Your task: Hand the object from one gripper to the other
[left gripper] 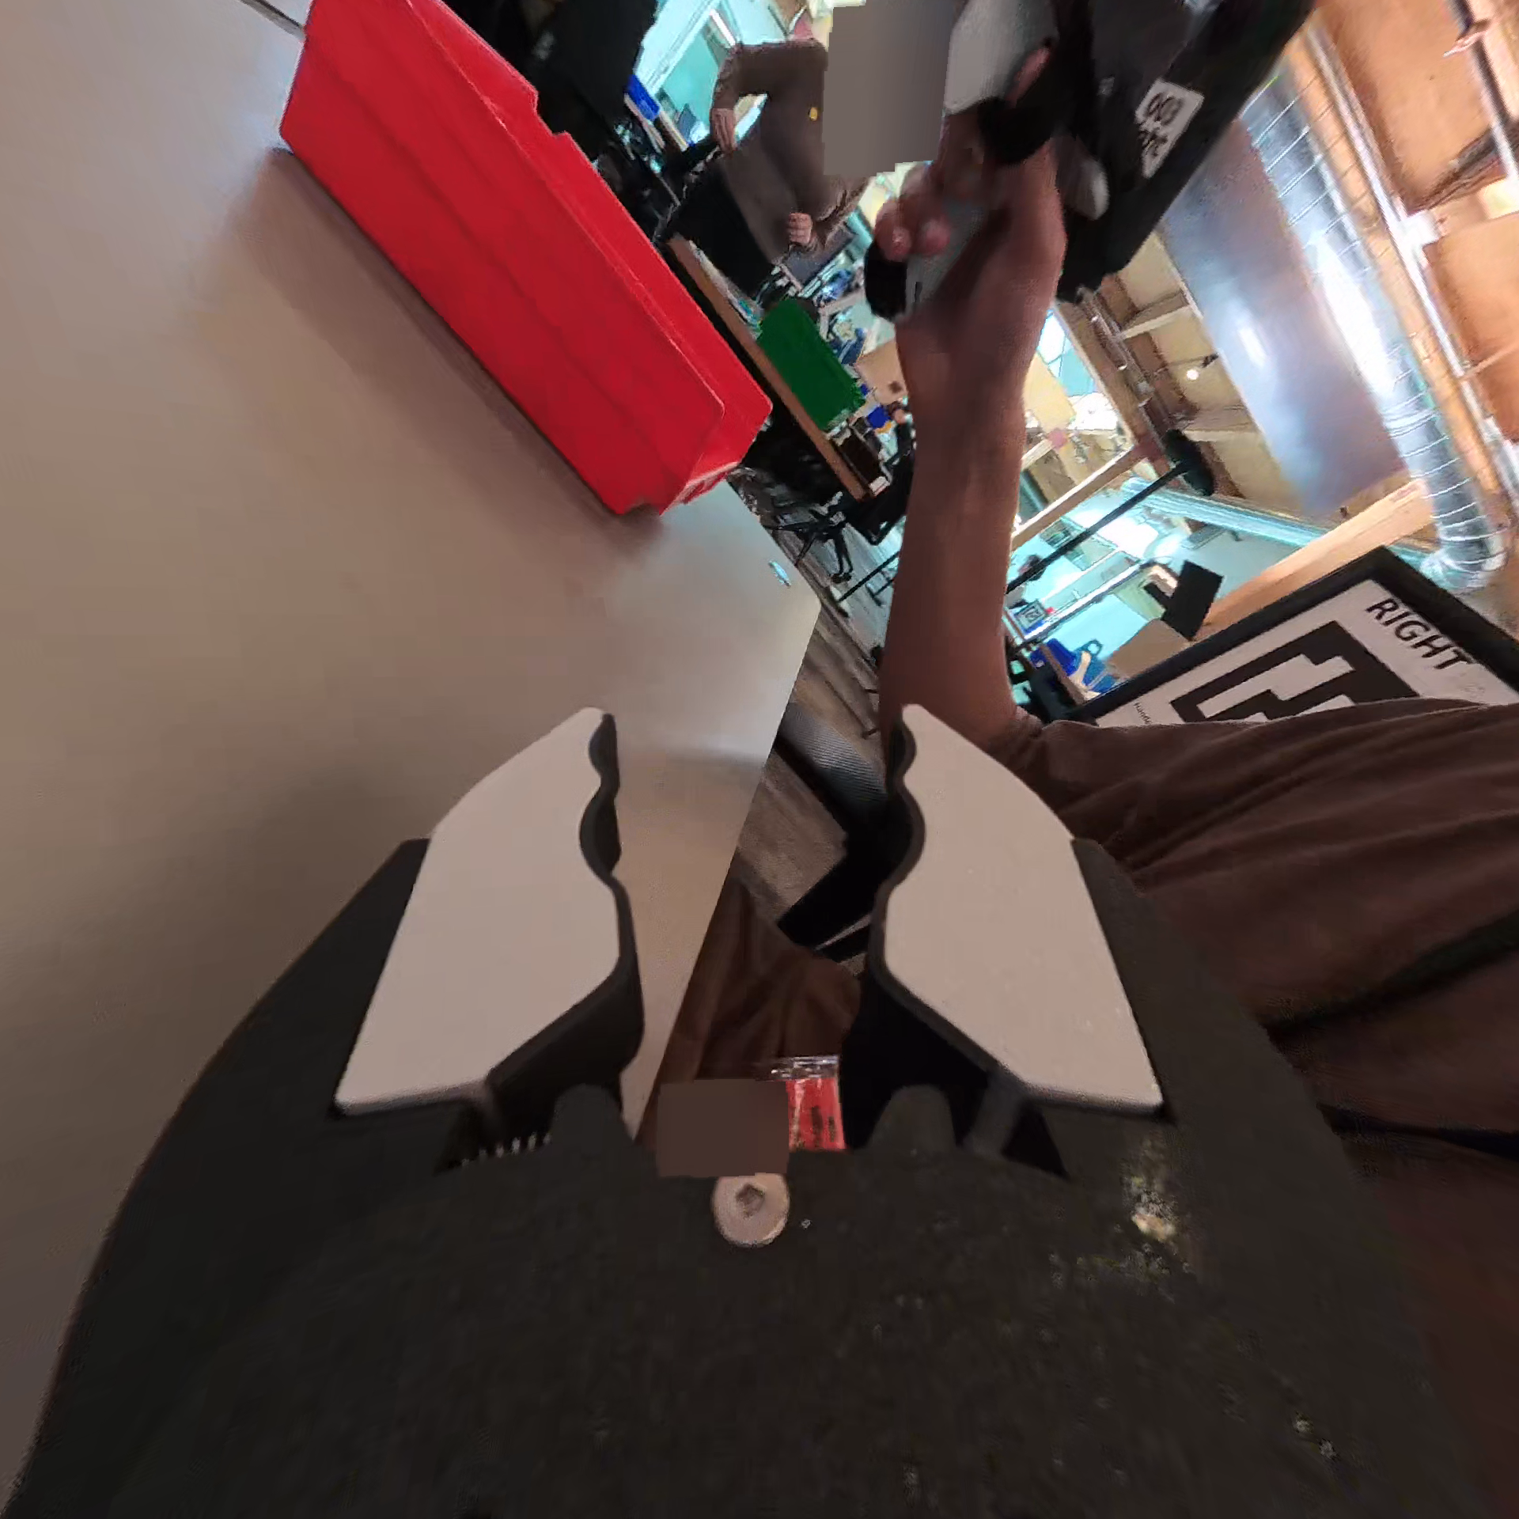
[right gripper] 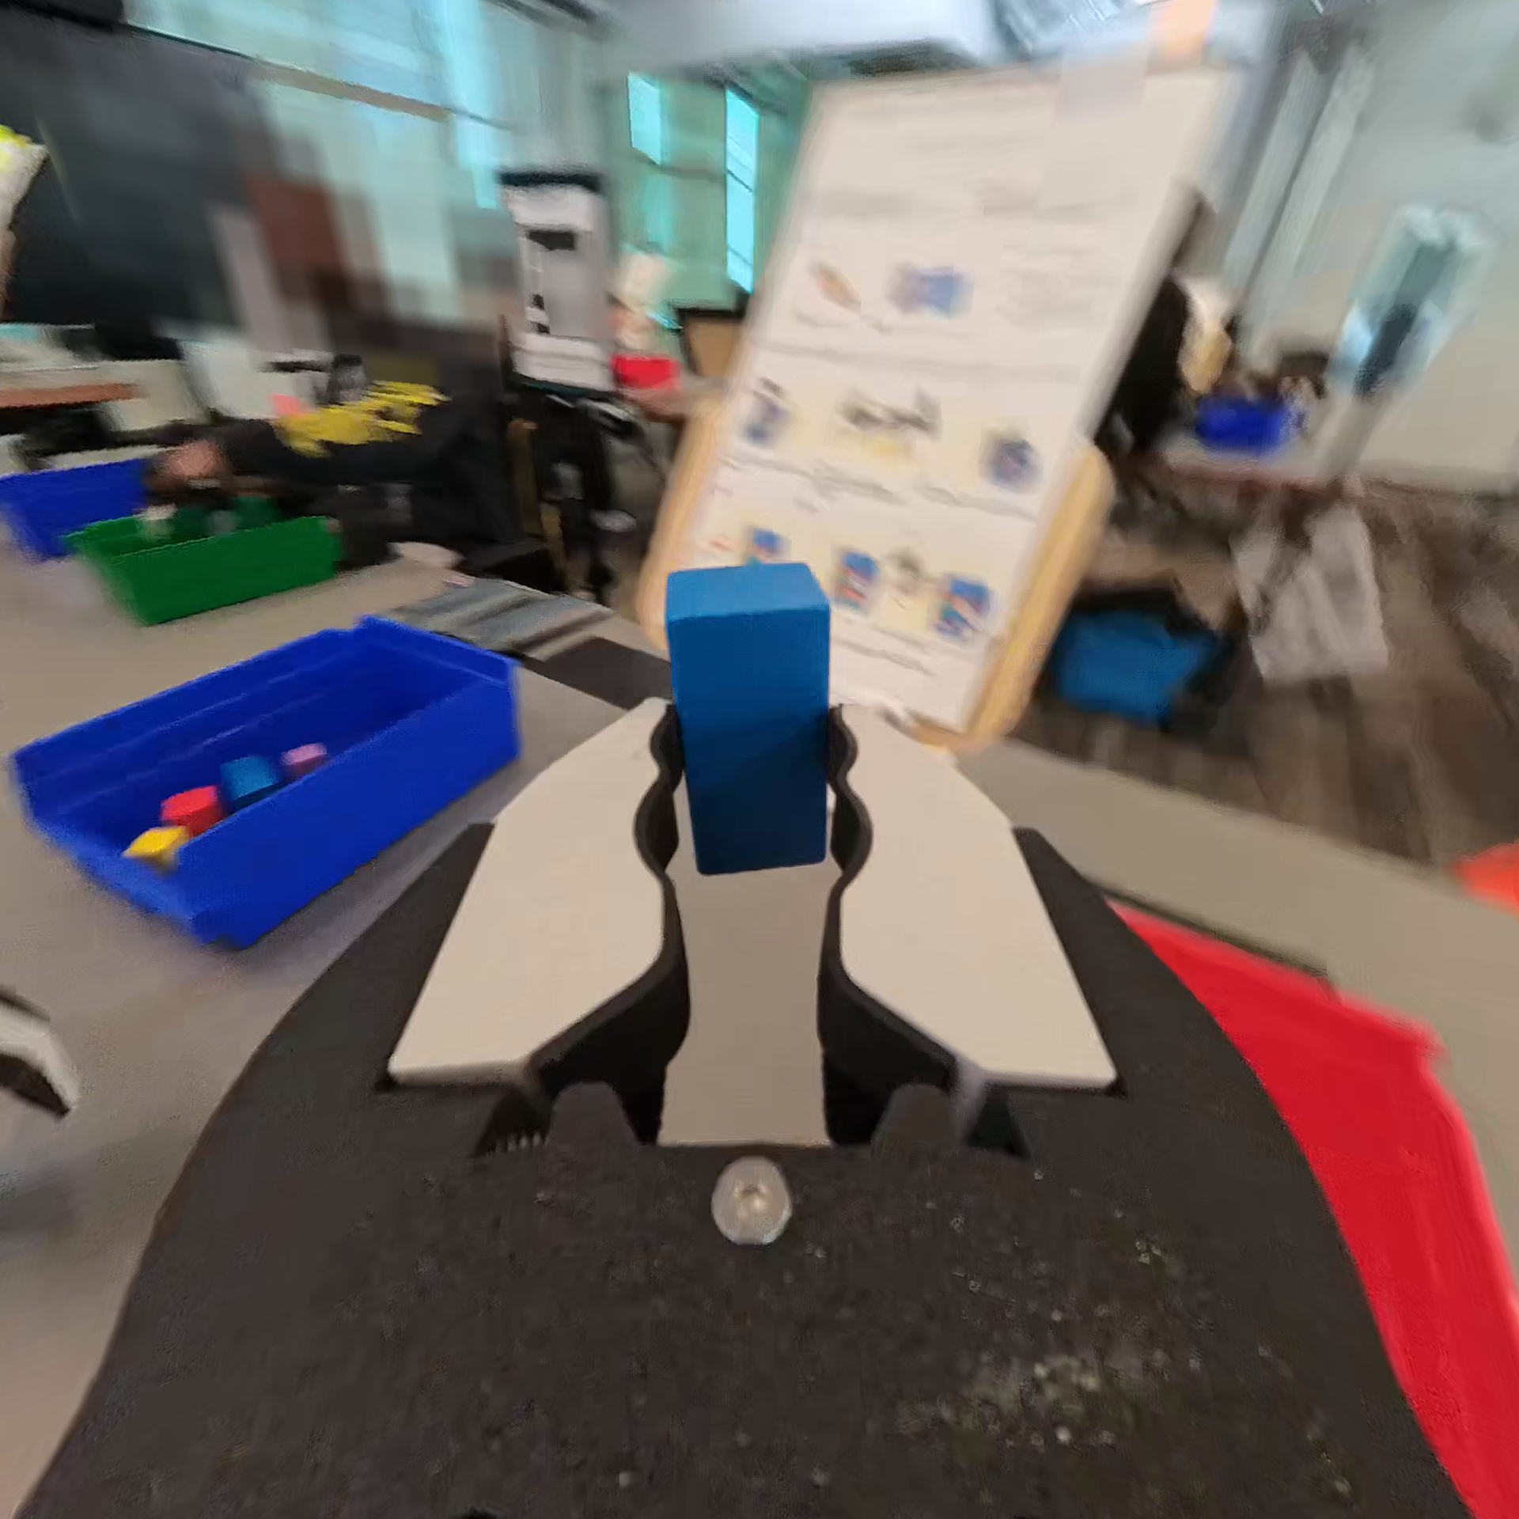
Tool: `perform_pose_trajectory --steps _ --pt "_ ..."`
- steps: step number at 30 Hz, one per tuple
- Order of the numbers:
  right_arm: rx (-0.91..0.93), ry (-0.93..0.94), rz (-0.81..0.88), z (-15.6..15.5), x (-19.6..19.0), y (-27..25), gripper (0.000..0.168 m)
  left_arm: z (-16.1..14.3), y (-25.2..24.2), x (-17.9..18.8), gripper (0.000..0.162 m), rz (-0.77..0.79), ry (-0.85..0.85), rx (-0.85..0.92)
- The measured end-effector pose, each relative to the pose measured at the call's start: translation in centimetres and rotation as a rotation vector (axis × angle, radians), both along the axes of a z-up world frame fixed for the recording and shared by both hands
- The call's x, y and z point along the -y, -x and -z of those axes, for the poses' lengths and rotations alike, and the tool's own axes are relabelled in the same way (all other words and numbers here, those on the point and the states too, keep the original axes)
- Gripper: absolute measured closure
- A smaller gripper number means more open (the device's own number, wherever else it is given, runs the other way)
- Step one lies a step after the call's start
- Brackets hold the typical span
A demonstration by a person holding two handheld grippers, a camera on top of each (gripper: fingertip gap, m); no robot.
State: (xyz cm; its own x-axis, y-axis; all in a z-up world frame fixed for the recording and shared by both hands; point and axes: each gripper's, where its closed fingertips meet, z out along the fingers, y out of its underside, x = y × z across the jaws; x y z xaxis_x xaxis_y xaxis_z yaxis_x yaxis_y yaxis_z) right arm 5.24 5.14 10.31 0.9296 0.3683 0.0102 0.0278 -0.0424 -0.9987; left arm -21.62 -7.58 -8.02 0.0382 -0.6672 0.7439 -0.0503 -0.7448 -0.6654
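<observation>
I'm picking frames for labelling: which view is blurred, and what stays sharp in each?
Right wrist view: background and blue bin smeared by motion blur, yet the right gripper and its blue block stay crisp. Left wrist view: mostly sharp, red bin clear, open left gripper sharp, with wide-angle bending at the edges.

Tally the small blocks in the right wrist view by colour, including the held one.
Blue: 2, the tall blue rectangular block clamped in the right gripper and a small blue cube in the blue plastic bin
Red cube: 1
Yellow cube: 1
Purple cube: 1
Total: 5
</observation>
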Motion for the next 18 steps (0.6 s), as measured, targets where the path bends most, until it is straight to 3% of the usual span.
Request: perform_pose_trajectory --steps 3,6,11,14,18 --pt "-0.114 0.269 0.256 4.3 -1.6 -7.9 0.134 0.3 -0.3 0.2 0.1 0.039 0.026 0.011" --pt "-0.146 0.608 0.412 12.5 -2.8 -12.6 0.135 1.3 -0.7 0.5 0.1 0.046 0.018 -0.033" --pt "-0.328 1.053 0.374 24.2 -3.8 -12.6 0.134 1.9 -1.4 1.3 0.1 0.079 -0.025 -0.092" --pt "-0.339 1.11 0.416 27.0 -4.4 -12.9 0.134 2.5 -1.6 1.7 0.101 0.088 -0.068 -0.141" --pt "-0.309 1.155 0.443 28.0 -4.4 -12.9 0.134 2.6 -1.6 2.2 0.1 0.103 -0.094 -0.168"
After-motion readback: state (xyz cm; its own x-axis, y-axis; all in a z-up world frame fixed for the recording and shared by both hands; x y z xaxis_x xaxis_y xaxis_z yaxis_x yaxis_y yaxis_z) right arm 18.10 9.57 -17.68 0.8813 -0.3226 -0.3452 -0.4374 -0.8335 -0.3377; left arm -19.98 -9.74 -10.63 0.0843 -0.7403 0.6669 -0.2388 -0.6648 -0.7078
